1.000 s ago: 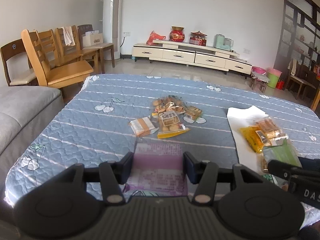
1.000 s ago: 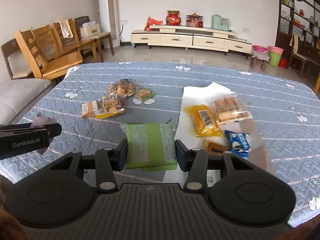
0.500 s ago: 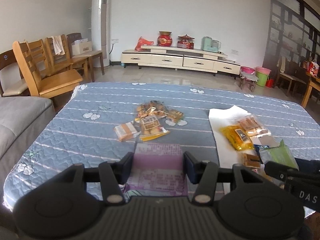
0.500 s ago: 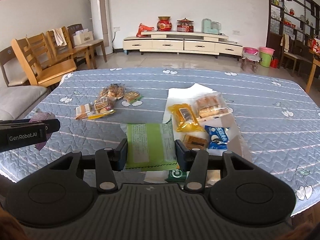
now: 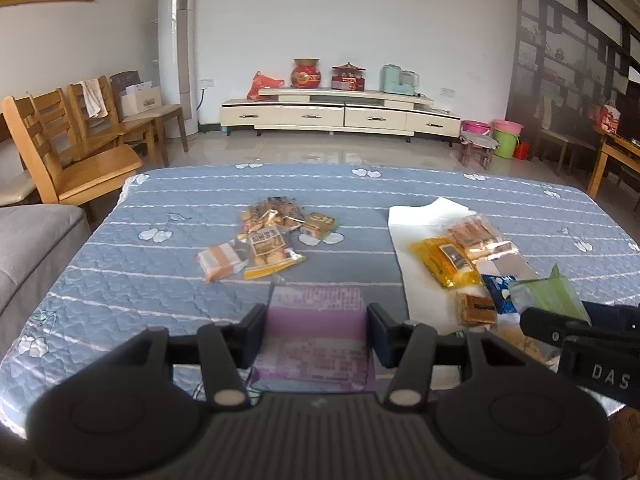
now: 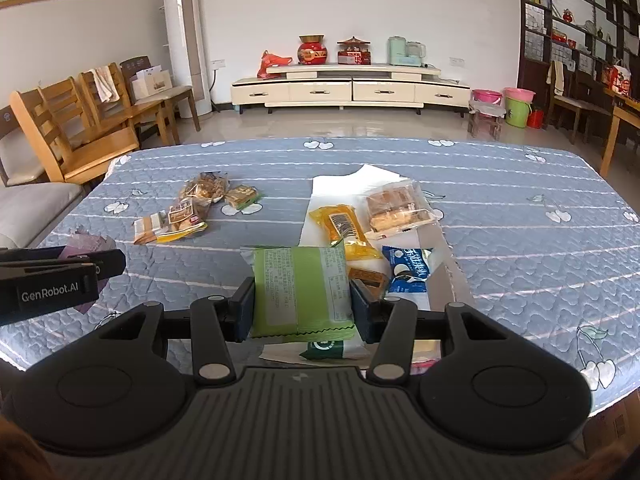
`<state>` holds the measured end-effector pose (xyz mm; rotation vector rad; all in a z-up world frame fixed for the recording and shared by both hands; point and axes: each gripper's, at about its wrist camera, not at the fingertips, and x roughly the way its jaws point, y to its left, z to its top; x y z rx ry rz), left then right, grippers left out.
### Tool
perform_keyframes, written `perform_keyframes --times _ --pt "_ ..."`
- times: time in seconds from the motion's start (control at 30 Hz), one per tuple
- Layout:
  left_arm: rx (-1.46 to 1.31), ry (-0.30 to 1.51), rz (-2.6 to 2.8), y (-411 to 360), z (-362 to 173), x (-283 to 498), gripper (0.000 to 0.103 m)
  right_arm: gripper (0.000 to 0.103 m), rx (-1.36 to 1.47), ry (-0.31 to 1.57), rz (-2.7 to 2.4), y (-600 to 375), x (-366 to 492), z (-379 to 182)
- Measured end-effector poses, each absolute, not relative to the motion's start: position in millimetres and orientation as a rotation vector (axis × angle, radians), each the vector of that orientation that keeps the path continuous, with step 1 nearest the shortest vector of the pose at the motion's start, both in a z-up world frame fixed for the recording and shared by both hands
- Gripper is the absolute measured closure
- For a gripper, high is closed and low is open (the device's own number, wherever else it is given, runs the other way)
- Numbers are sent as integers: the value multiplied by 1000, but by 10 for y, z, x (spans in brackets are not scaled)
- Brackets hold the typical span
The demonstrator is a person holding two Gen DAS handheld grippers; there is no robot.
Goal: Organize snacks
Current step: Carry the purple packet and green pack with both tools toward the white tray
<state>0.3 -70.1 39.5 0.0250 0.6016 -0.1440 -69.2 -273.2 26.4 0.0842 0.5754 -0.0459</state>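
Above the near edge of a table [image 5: 160, 208] covered in a blue quilted cloth with cherry prints, two handheld grippers each carry a snack packet clear of the surface. Gripped flat between the fingers of the left gripper [image 5: 316, 330], which are closed against its two side edges, is a purple packet [image 5: 316, 336], its printed back panel facing up. Clamped the same way in the right gripper [image 6: 302, 302] is a green packet [image 6: 302, 292] with a white label strip and a serrated near seam. Toward the table's middle, left of centre, lies a loose heap of biscuit packets [image 5: 268, 236] in clear, orange and yellow wrappers. On the right side a white sheet [image 6: 344, 178] spreads from mid-table toward the near edge, holding a yellow packet [image 6: 344, 228], a clear pack of pale wafers [image 6: 394, 206], a blue-and-white packet [image 6: 408, 270] and a small brown one [image 6: 370, 278]. Just under the green packet, at the near edge, a green-and-white wrapper [image 6: 334, 349] peeks out.
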Motion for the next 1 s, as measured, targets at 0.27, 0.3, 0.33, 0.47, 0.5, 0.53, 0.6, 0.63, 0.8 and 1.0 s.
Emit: perform_keyframes --times 0.27,0.3,0.33,0.47,0.5,0.53,0.6,0.63,0.8,1.0 --pt "34 619 -170 -773 342 2 50 42 95 576 -60 -2763 -737 267" --pt "34 621 -172 -781 337 6 50 42 96 579 -62 -2764 -738 264" --pt "35 622 -173 -788 334 8 50 42 96 580 -63 -2765 -739 261" --pt "40 629 -182 -820 316 25 50 42 99 584 -66 -2777 -744 263" --pt "40 630 -184 -824 312 26 50 42 101 584 -68 -2783 -742 266" --pt "42 631 -186 -833 309 29 50 42 101 584 -70 -2788 -741 267" --pt "46 632 -190 -848 307 32 50 42 106 585 -75 -2797 -735 271" --pt "47 632 -191 -857 305 34 50 42 107 586 -76 -2801 -732 272" --pt "49 635 -199 -899 294 64 50 42 109 588 -86 -2807 -718 269" --pt "53 639 -213 -967 277 89 50 42 120 592 -95 -2832 -698 249"
